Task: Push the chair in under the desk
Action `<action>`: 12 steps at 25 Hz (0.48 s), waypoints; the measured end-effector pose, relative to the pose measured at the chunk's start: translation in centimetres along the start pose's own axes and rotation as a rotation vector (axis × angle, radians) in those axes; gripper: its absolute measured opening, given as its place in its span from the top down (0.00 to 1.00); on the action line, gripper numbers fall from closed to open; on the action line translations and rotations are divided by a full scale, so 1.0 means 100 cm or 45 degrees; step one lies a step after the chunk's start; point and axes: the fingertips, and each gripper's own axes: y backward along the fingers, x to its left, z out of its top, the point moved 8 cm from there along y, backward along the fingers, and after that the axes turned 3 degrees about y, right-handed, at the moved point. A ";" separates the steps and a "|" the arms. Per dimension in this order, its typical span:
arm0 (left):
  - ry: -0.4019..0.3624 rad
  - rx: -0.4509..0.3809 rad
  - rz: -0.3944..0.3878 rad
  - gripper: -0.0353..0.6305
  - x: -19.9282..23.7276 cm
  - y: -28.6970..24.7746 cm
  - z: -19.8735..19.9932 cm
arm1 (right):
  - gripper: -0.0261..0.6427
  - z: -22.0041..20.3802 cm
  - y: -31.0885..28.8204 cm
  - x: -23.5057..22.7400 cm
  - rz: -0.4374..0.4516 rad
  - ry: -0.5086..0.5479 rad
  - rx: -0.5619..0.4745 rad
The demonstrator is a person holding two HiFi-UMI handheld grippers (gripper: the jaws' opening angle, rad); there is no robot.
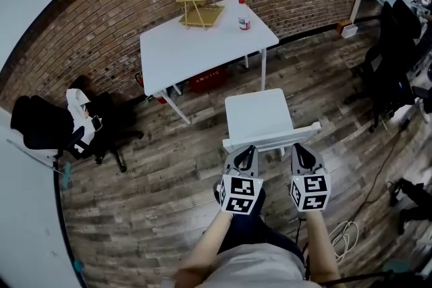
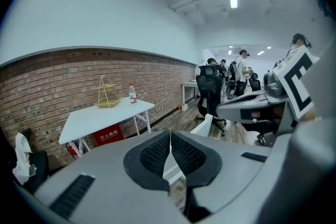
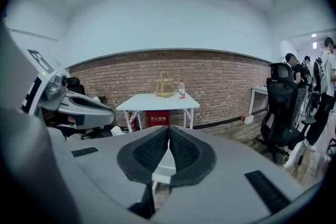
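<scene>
A white desk [image 1: 202, 44] stands against the brick wall, and it also shows as the desk [image 2: 100, 118] and the desk [image 3: 157, 102] in the gripper views. The white chair [image 1: 260, 114] stands in front of the desk, apart from it, with its backrest [image 1: 273, 138] toward me. My left gripper [image 1: 250, 149] is shut and empty, its tips at the left of the backrest's top rail. My right gripper [image 1: 298, 147] is shut and empty, at the rail's right part. Whether either touches the rail I cannot tell. The left gripper [image 2: 170, 136] and right gripper [image 3: 168, 131] both point toward the desk.
On the desk are a yellow wire basket [image 1: 198, 3] and a bottle [image 1: 244, 15]; a red box [image 1: 206, 79] sits beneath. A black office chair [image 1: 81, 121] with clothes stands left, another black chair [image 1: 388, 57] right. A cable [image 1: 344, 236] lies on the wooden floor. People [image 2: 241, 68] stand far off.
</scene>
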 end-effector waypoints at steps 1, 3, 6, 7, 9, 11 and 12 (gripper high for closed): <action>-0.018 0.019 -0.002 0.92 0.002 -0.006 0.001 | 0.94 0.001 -0.007 -0.003 0.009 0.019 0.011; -0.054 0.047 -0.014 0.92 0.004 -0.020 0.004 | 0.94 0.004 -0.020 -0.007 0.038 0.068 0.034; -0.134 0.099 -0.052 0.92 0.006 -0.040 0.007 | 0.94 0.008 -0.040 -0.012 0.113 0.157 0.073; -0.172 0.118 -0.070 0.92 0.005 -0.047 0.008 | 0.94 0.009 -0.046 -0.012 0.138 0.195 0.091; -0.253 0.154 -0.115 0.91 0.004 -0.059 0.011 | 0.93 0.012 -0.058 -0.013 0.196 0.282 0.142; -0.321 0.192 -0.161 0.78 0.003 -0.071 0.012 | 0.83 0.009 -0.071 -0.012 0.295 0.378 0.213; -0.347 0.213 -0.181 0.73 0.002 -0.076 0.011 | 0.69 0.005 -0.078 -0.011 0.352 0.429 0.251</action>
